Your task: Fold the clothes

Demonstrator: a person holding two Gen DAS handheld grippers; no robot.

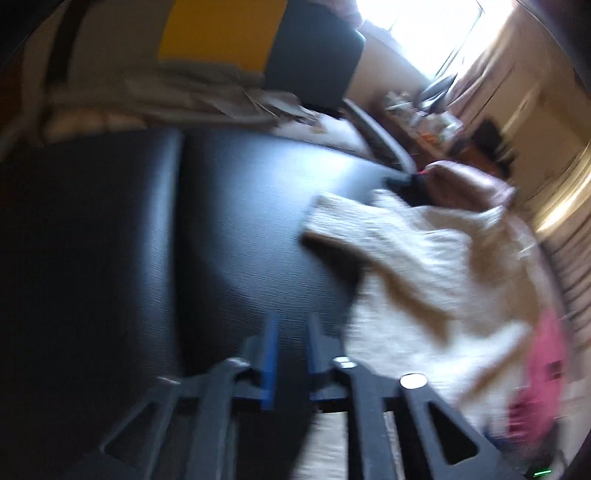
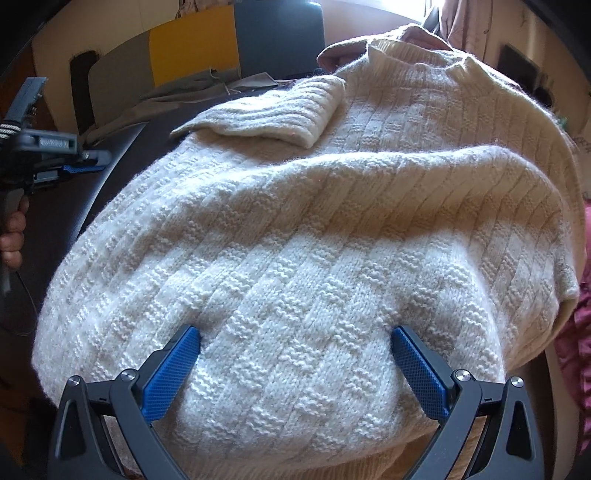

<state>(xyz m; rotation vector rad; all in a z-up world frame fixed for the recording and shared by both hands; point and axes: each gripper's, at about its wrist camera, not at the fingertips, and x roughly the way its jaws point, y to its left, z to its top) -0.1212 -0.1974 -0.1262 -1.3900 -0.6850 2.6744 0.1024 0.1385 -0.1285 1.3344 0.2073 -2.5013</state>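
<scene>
A cream knitted sweater [image 2: 295, 229] lies on a black table, with one sleeve [image 2: 280, 110] folded across its chest. My right gripper [image 2: 295, 350] is open, its blue pads [image 2: 173, 365] wide apart over the sweater's lower body, holding nothing. In the blurred left wrist view the sweater [image 1: 417, 266] lies to the right. My left gripper [image 1: 291, 328] hovers over the bare black table [image 1: 221, 229], its pads a narrow gap apart and empty. The left gripper also shows in the right wrist view [image 2: 88, 162], off the sweater's left side.
Grey cloth [image 2: 192, 92] lies at the table's far edge. A yellow and dark panel [image 2: 192, 40] stands behind it. Pink fabric [image 1: 543, 369] lies at the sweater's right side. A bright window [image 1: 424, 22] is at the back.
</scene>
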